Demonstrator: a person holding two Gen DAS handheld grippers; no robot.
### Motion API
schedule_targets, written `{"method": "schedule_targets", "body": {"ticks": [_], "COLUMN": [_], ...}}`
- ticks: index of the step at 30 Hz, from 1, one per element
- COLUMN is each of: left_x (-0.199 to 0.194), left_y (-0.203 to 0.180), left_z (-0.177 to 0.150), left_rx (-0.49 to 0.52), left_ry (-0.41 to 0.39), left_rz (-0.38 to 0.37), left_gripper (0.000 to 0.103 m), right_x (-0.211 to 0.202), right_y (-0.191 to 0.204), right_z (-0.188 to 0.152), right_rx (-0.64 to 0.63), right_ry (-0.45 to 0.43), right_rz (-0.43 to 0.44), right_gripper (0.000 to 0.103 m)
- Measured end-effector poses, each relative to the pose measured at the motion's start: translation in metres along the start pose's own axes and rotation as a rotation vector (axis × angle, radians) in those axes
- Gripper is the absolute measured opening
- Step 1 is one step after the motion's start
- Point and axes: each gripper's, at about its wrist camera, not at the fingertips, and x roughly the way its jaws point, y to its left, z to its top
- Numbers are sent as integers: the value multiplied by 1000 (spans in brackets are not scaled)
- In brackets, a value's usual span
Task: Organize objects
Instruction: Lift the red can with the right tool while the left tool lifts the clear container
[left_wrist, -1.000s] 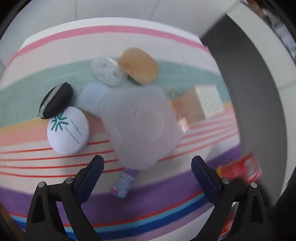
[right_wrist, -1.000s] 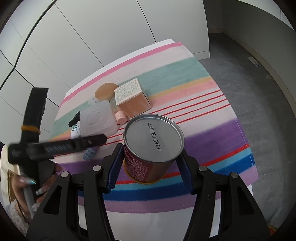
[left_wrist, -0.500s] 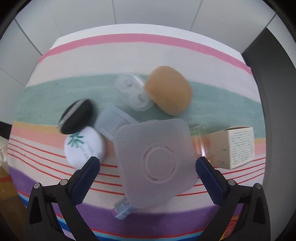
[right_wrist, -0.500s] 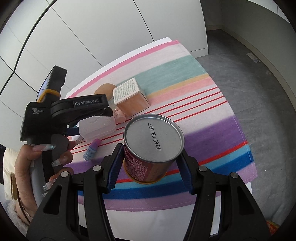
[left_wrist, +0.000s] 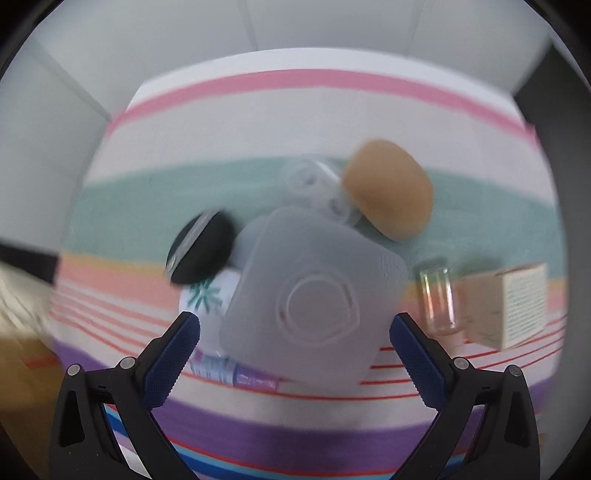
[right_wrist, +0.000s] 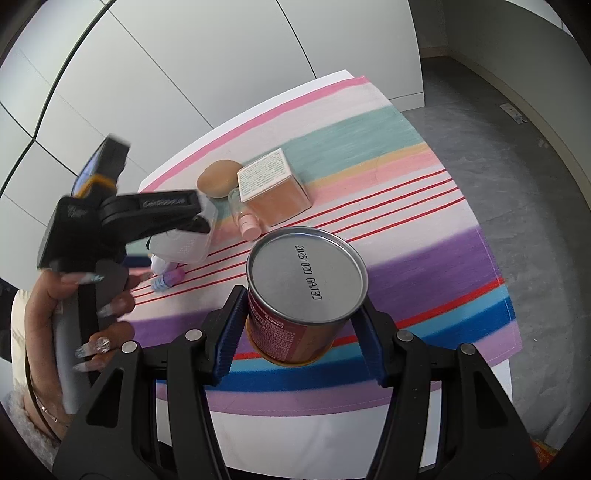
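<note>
A: Over the striped cloth, where's the left gripper?
B: Above the translucent box, jaws just spread wide, gripping nothing.
A: And the right gripper?
B: Clenched on 1 red can, held above the cloth's near edge.

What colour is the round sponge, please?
Tan; the sponge shows best in the left wrist view.

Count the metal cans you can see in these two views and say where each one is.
1. The can sits clamped between the right gripper pads, above the striped cloth's near edge. The left wrist view shows none, though the translucent square box could hide small things.
</note>
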Motion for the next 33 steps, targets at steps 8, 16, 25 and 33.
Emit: {"method": "schedule_targets", "body": {"ticks": [8, 16, 25, 33], "left_x": [0, -32, -110, -197], "left_y": [-4, 19, 41, 84], "left_z": [3, 3, -3, -23], "left_rx": [87, 105, 98, 58], "left_ry": [-51, -111, -203, -257], "left_rz": [-9, -39, -77, -158], "left_gripper": [85, 84, 84, 84], "right_x": [-2, -5, -43, -101], "right_y": [0, 10, 35, 82], "right_z": [2, 7, 30, 60], "right_rx": [0, -30, -80, -180], "right_ry": [6, 11, -34, -113], "right_rz": [-15, -49, -103, -136], "right_gripper": [59, 59, 59, 59]}}
